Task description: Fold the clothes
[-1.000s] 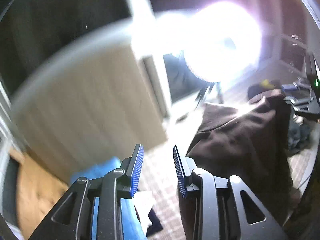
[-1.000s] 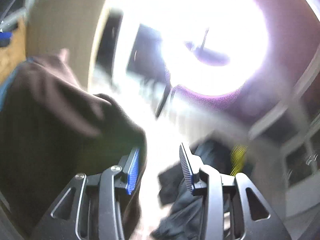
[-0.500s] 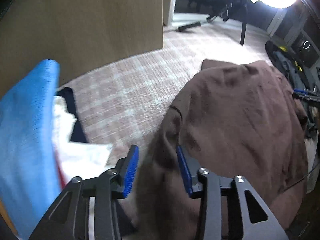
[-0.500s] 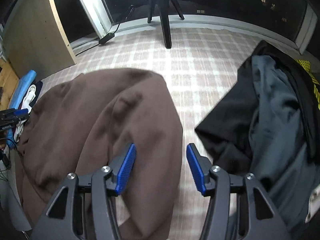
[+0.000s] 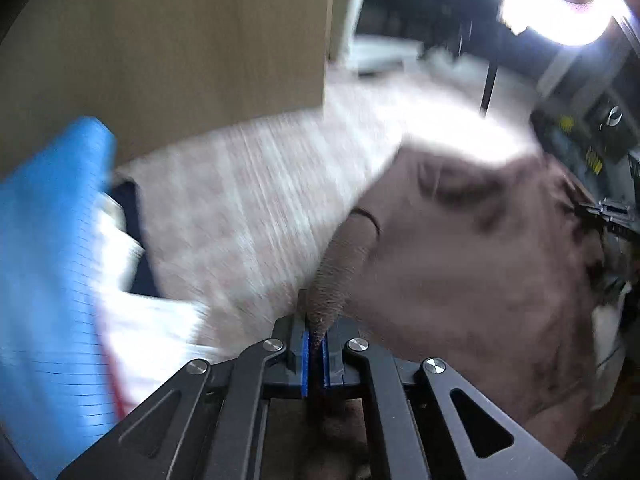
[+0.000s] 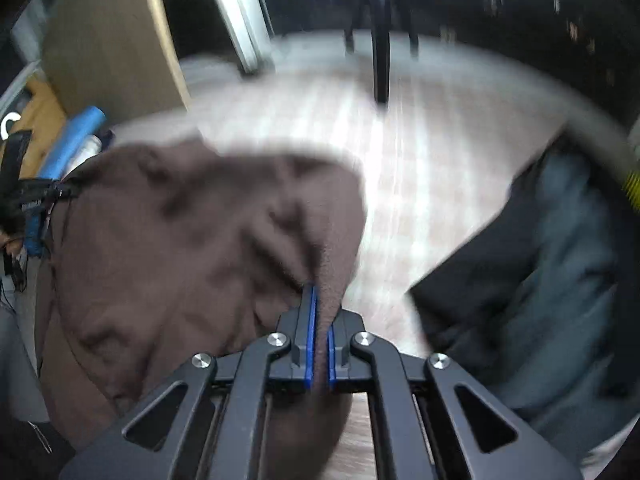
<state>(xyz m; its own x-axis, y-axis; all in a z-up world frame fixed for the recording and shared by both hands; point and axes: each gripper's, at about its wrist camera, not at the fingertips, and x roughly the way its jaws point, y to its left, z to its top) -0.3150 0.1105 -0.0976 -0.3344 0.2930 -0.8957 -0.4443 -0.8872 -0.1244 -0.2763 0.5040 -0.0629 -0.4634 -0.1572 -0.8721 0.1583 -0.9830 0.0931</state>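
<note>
Blue pads on both grippers are now pressed together on brown cloth. The left gripper [image 5: 315,354] has just been closing, and a ridge of the brown garment [image 5: 472,264] now sits pinched between its 2 pads, where half a second ago the pads stood apart over the fabric. The right gripper [image 6: 319,354] has done the same: its jaws have just been closing and now clamp a fold at the garment's [image 6: 192,248] other edge. Both have also come down toward the floor since the earlier frames, when the cloth hung up in the air in front of a bright lamp.

I judge this to mean the garment has been laid out and regripped at 2 points, ready for a fold to be drawn across.

From each pinch the garment spreads forward and inward, lying rumpled on the pale checked carpet [image 5: 256,200] between the 2 grippers. In the left view the far gripper shows at the garment's right edge; in the right view the other shows at its left edge.

Beyond the left jaws lie a blue cloth [image 5: 44,264] and something white. Beside the right jaws, apart from the brown garment, lies a heap of dark clothes [image 6: 540,280].
</note>
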